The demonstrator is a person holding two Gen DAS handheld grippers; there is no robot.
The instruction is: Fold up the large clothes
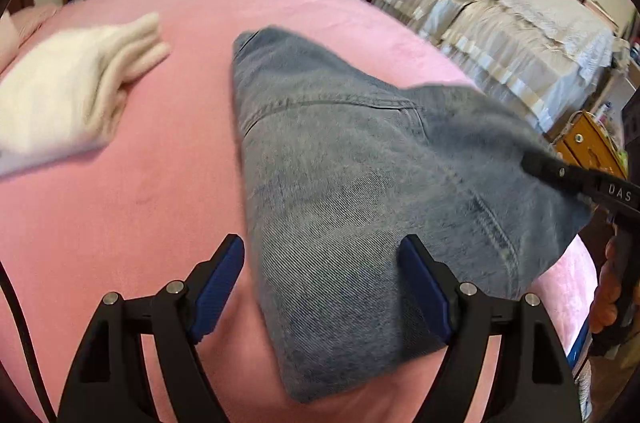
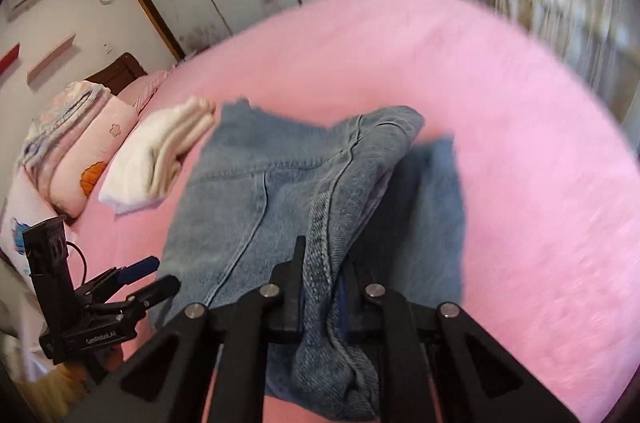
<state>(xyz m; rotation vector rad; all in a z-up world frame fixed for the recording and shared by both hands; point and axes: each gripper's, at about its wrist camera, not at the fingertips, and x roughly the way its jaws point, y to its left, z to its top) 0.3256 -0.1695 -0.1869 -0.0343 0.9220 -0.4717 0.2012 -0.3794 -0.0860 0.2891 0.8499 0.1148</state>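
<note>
A pair of blue jeans lies on the pink bed, partly lifted on its right side. My left gripper is open just above the near end of the jeans, with one finger on each side of the fabric. My right gripper is shut on a bunched seam of the jeans and holds that part raised. It shows in the left wrist view at the jeans' right corner. The left gripper also shows in the right wrist view, open, at the left.
A folded cream garment lies on the bed to the left of the jeans, and also shows in the right wrist view. Pillows lie beyond it. A covered sofa and a wooden cabinet stand right of the bed.
</note>
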